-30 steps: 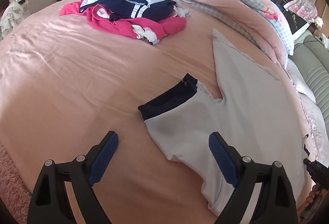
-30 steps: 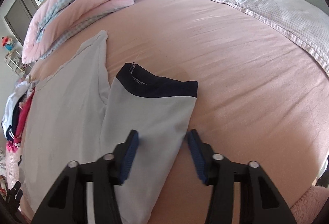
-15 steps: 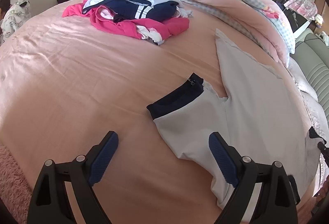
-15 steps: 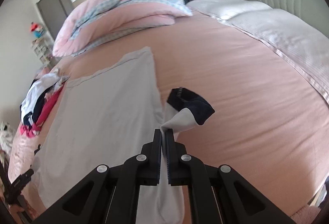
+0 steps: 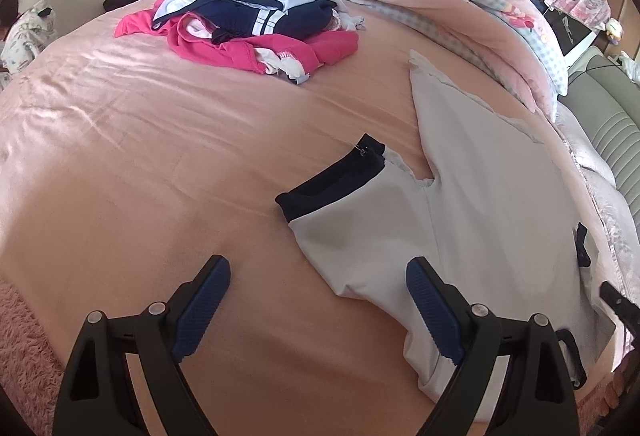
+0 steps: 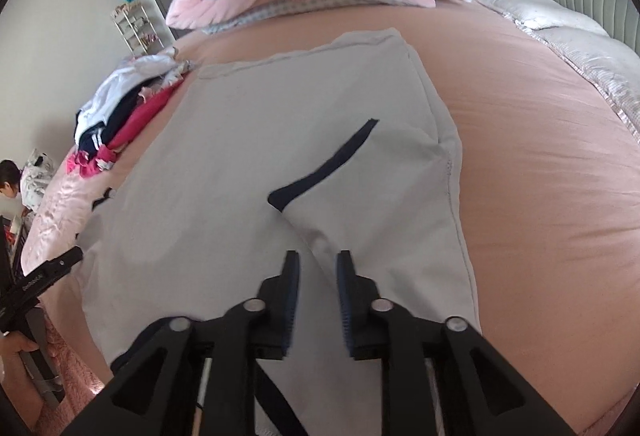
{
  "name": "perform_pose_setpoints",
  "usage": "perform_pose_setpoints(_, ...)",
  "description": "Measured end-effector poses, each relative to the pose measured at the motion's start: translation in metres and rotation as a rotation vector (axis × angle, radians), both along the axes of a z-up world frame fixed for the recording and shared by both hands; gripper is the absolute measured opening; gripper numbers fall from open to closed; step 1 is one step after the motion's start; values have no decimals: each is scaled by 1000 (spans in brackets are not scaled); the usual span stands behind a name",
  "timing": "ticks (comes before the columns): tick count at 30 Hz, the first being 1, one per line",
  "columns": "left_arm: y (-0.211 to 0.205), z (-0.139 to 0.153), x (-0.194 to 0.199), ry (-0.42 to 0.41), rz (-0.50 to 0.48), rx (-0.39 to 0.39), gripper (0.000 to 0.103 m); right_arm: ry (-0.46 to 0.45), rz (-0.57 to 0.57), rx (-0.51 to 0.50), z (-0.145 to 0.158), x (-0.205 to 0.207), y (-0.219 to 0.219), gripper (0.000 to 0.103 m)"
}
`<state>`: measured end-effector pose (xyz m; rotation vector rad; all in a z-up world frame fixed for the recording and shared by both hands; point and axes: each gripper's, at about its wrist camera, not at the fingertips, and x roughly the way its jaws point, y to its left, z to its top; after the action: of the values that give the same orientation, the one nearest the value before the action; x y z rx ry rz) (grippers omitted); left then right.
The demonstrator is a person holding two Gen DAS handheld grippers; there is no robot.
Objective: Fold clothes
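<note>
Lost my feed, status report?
Left gripper open, empty. Right gripper open over folded-in sleeve. Grey shirt flat on bed. Nothing in the way.

The right tongs [image 6: 318,300] hover with their blue pads slightly parted just above the grey shirt [image 6: 248,156] spread on the pink bed [image 6: 540,140]. Just ahead of them, the navy-cuffed sleeve [image 6: 360,180] lies folded over the shirt's body. Far left of the tongs sits a clothes pile [image 6: 120,120].

Right sleeve folded in and released

We have carried the navy-cuffed sleeve [image 6: 376,192] from 3 o'clock of the grey shirt [image 6: 224,164] onto its body, and our right gripper [image 6: 318,270], clamped on it half a second ago, has parted and let go.
</note>
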<state>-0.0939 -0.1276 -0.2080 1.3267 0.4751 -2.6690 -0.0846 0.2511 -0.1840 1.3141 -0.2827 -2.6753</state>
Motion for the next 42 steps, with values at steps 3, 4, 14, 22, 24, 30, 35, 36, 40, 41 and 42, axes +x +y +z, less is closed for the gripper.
perform_pose_setpoints(3, -3, -2, 0, -5, 6, 4, 90, 118, -47, -1, 28, 20, 16, 35)
perform_pose_setpoints(4, -3, -2, 0, -7, 10, 6, 90, 134, -69, 8, 33, 23, 22, 35)
perform_pose_setpoints(14, -5, -1, 2, -26, 19, 48, 90, -161, -210, 239, -24, 26, 61, 34)
perform_pose_setpoints(22, -1, -2, 2, -37, 7, 26, 90, -186, -193, 237, -25, 38, 60, 34)
perform_pose_setpoints(24, -3, -1, 2, -38, 10, 36, 90, -199, -188, 239, -28, 39, 59, 34)
perform_pose_setpoints(30, -9, 3, 2, -45, 10, 55, 90, -99, -170, 205, -12, 26, 50, 35)
perform_pose_setpoints(35, -14, -1, -3, -40, 23, 105, 90, -18, -145, 171, 1, 12, 40, 34)
perform_pose_setpoints(36, -15, -1, -5, -36, 24, 114, 90, -13, -137, 153, 0, 11, 36, 34)
perform_pose_setpoints(40, -15, -4, -13, -31, 24, 175, 90, 24, -104, 114, -6, 11, 21, 35)
perform_pose_setpoints(41, -15, -5, -15, -31, 23, 182, 89, 33, -103, 123, -9, 14, 18, 35)
perform_pose_setpoints(42, -15, -6, -17, -32, 21, 188, 89, 36, -113, 147, -11, 16, 17, 35)
